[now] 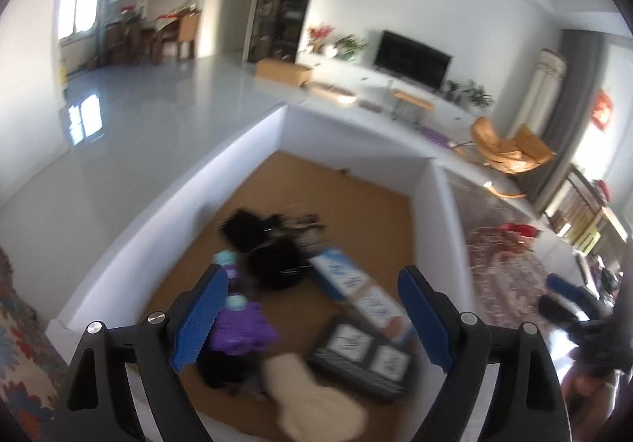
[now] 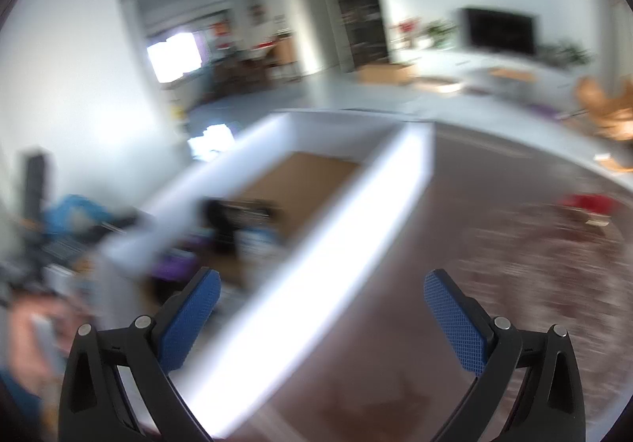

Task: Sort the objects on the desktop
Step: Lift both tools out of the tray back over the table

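Note:
A white-walled box (image 1: 170, 204) with a brown floor holds several things: a purple object (image 1: 241, 327), a black pouch (image 1: 277, 264), a black tangled item (image 1: 245, 228), a blue and white carton (image 1: 344, 280), a dark flat package with white labels (image 1: 360, 355) and a beige soft item (image 1: 312, 398). My left gripper (image 1: 312, 323) is open and empty, held above these things. My right gripper (image 2: 322, 319) is open and empty over the box's right wall (image 2: 316, 268). The right wrist view is motion-blurred.
A reddish-brown patterned tabletop (image 2: 494, 284) lies right of the box, with a red object (image 2: 585, 204) far back on it. My right gripper also shows at the right edge of the left wrist view (image 1: 569, 303). A patterned cloth (image 1: 19, 343) lies left of the box.

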Demonstrator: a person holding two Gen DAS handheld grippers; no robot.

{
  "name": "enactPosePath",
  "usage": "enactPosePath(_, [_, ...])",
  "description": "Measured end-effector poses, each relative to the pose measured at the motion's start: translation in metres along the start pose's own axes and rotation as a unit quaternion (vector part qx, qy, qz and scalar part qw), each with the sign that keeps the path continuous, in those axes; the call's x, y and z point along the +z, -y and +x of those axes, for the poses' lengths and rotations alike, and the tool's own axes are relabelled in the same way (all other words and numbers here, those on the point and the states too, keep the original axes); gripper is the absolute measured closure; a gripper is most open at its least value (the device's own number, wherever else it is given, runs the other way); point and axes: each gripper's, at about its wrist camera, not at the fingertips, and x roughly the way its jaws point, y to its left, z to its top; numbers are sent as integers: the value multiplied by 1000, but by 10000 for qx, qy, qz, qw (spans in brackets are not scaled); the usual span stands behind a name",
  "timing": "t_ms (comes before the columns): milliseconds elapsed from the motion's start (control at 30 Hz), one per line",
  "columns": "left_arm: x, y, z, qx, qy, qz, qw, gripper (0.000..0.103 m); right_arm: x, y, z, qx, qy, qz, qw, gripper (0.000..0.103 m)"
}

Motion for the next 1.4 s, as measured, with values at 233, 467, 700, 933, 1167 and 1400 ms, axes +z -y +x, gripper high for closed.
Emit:
enactPosePath(233, [2, 138, -26, -1122, -6, 1115, 9874, 0, -97, 150, -35, -2066, -697, 408, 9751, 0])
enactPosePath(467, [-53, 259, 9, -1963, -864, 1767, 9606, 0, -144, 237, -65, -3071, -1137, 1019, 9393, 0])
enactPosePath(700, [-128, 324, 96, -1566, -1430, 2384, 9477, 0, -149, 253, -75, -2969, -1022, 1361, 9396, 0])
enactPosePath(933, [-135, 339, 154, -918, -1541, 2618, 9483, 0, -154, 268, -76, -2828, -991, 1740, 9381, 0])
enactPosePath(1167, [-127, 351, 181, -817, -1535, 2486, 9529, 0, -154, 268, -76, -2828, -990, 1737, 9381, 0])
enactPosePath(1400, [-124, 360, 188, -855, -1512, 2548, 9513, 0, -154, 268, -76, -2827, -990, 1737, 9382, 0])
